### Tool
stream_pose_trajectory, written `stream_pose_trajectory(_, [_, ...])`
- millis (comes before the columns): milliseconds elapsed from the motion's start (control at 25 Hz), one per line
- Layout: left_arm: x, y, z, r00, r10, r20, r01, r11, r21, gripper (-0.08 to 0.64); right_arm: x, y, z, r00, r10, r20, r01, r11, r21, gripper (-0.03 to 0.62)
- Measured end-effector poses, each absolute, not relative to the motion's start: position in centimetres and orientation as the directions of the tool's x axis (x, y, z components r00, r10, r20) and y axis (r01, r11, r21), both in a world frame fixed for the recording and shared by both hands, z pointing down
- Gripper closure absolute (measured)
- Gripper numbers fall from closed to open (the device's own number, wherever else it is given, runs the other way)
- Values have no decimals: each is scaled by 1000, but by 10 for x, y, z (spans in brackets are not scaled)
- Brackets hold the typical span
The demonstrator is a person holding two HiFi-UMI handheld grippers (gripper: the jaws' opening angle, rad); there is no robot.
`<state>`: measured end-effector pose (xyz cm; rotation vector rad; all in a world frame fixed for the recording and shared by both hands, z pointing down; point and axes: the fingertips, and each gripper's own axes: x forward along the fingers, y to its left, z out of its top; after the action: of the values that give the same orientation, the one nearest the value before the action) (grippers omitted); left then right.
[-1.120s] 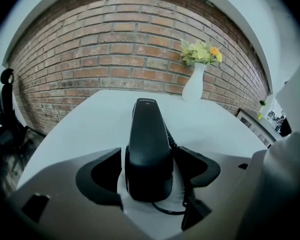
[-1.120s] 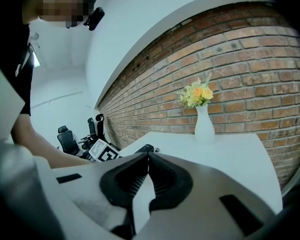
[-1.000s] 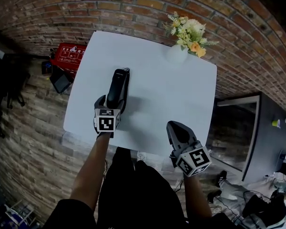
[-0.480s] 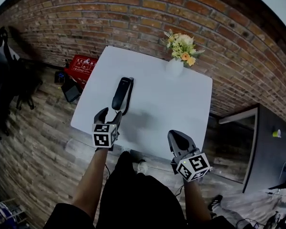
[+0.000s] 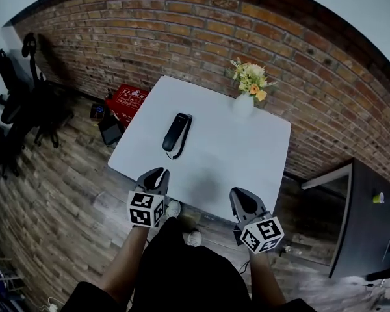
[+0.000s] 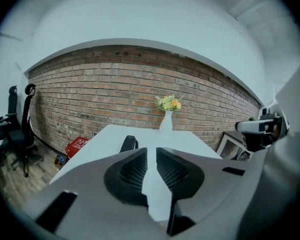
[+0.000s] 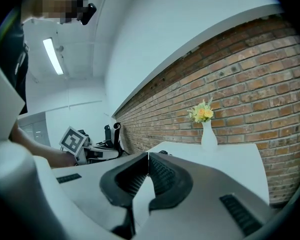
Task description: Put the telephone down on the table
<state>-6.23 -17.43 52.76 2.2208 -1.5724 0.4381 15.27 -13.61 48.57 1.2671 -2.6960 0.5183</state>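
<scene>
- White is the table [image 5: 247, 158] we look down on. It is set close to a red brick wall [image 5: 182, 38], with a wood-plank floor [image 5: 58, 194] around it.
- We see the black telephone [image 5: 176, 132] lying flat on the table's left half. It lies lengthways, pointing from the near edge towards the wall, and its thin cord [image 5: 182, 151] curls beside its near end. Nothing touches it.
- We hold the left gripper [image 5: 157, 174] just off the table's near edge, well apart from the telephone and aimed roughly towards it.
- In the left gripper view its fingers [image 6: 132, 171] have just been closing. Only a narrow gap is left between them, and nothing is in it. Bare table shows through the gap, with the telephone beyond and a little to the left.
- We hold the right gripper [image 5: 240, 197] over the near edge further right, apart from the left one.
- In the right gripper view its fingers [image 7: 162, 176] meet at the tips, closed on nothing.
- At the far side of the table stands a white vase [image 5: 243, 104] with yellow and pale flowers [image 5: 250, 77], upright and well apart from the telephone.
- On the floor left of the table we can make out a red crate [image 5: 129, 101]. Further left are dark office chairs [image 5: 26, 83].
</scene>
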Motion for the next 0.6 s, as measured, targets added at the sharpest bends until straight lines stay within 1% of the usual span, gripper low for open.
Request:
stream_pose_trajectory(320, [-74,-144,499,335,-850,407,-942,-301,146,542,139,-130,474,-667,-716,205,-743,624,-241,569])
stream_pose_trajectory(600, [-90,-136,489,388,-829,402,-922,-351,165,545,128,-129,461,-629,-753,193,-776,592,-216,571])
